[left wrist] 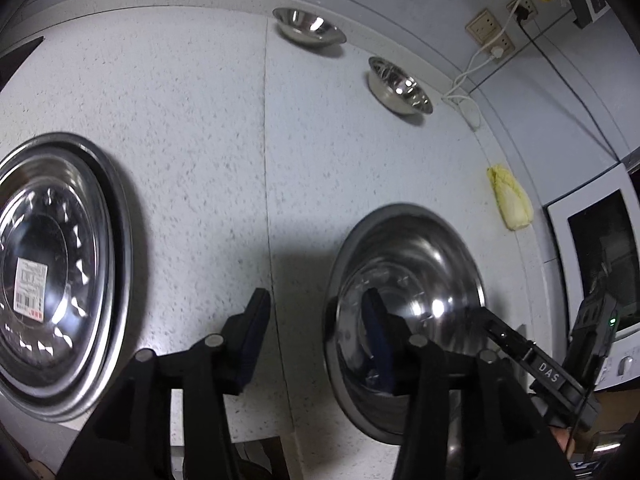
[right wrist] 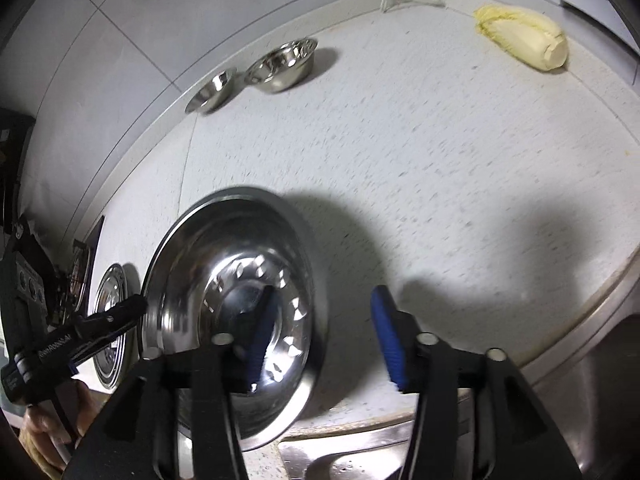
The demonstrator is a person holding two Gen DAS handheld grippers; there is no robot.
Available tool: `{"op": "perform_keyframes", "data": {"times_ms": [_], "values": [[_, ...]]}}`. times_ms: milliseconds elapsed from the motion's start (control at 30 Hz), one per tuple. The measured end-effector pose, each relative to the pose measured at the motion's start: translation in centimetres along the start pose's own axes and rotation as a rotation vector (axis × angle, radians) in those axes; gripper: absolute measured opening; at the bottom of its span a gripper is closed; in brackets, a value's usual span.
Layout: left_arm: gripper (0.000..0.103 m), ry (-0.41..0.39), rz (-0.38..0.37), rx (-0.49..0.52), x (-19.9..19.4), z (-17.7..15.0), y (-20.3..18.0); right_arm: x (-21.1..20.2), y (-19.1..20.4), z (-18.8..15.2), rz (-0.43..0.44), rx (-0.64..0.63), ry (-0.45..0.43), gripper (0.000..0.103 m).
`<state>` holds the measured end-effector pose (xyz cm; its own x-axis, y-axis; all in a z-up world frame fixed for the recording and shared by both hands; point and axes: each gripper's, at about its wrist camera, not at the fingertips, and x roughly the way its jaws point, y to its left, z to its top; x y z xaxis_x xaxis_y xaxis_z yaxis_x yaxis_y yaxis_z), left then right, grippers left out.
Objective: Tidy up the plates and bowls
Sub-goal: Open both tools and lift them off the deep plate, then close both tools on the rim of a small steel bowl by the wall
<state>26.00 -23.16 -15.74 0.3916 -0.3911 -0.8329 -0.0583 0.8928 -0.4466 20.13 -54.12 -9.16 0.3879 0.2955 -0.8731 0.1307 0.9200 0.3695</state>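
A large steel bowl (left wrist: pixel 420 248) (right wrist: pixel 208 248) sits on the speckled counter near its front edge. My left gripper (left wrist: pixel 316 332) is open and straddles the bowl's left rim, one finger inside and one outside. My right gripper (right wrist: pixel 326 332) is open too, astride the opposite rim with its left blue pad inside the bowl. Neither pair of pads presses on the rim. A stack of steel plates (left wrist: pixel 60 272) (right wrist: pixel 110 320) with a label sticker lies to the left. Two small steel bowls (left wrist: pixel 310 28) (left wrist: pixel 400 86) stand by the back wall.
A pale cabbage (left wrist: pixel 510 196) (right wrist: pixel 524 36) lies at the back right. A white microwave (left wrist: pixel 600 260) stands at the right end. A steel sink (right wrist: pixel 600 400) drops away at the front right. Wall sockets (left wrist: pixel 486 28) with cables hang above the counter.
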Motion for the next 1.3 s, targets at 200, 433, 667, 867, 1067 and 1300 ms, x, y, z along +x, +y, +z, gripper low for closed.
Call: {"op": "perform_keyframes", "data": {"times_ms": [200,433,667,867,1067,1300], "values": [[0.060,0.006,-0.098,-0.024,-1.1,3.4,-0.5,-1.2,-0.4,2.5,-0.008,-0.002,-0.038,0.066],[0.061,0.038,-0.132,-0.081,1.4,10.5,-1.9,-0.9,0.8,9.7,0.007,-0.053,-0.050,0.080],[0.061,0.032,-0.085,-0.116,7.1,18.2,-4.2,3.2,1.8,18.6,0.029,-0.060,-0.033,0.081],[0.061,0.020,-0.084,-0.130,12.4,22.8,-5.4,8.3,2.0,24.4,0.033,-0.030,-0.028,0.081],[0.059,0.036,-0.081,-0.122,16.5,25.0,-6.1,12.4,2.0,26.7,0.034,-0.008,0.004,0.062],[0.010,0.128,-0.086,-0.097,20.3,25.4,-7.4,16.5,3.2,27.3,-0.006,-0.012,0.078,0.013]]}}
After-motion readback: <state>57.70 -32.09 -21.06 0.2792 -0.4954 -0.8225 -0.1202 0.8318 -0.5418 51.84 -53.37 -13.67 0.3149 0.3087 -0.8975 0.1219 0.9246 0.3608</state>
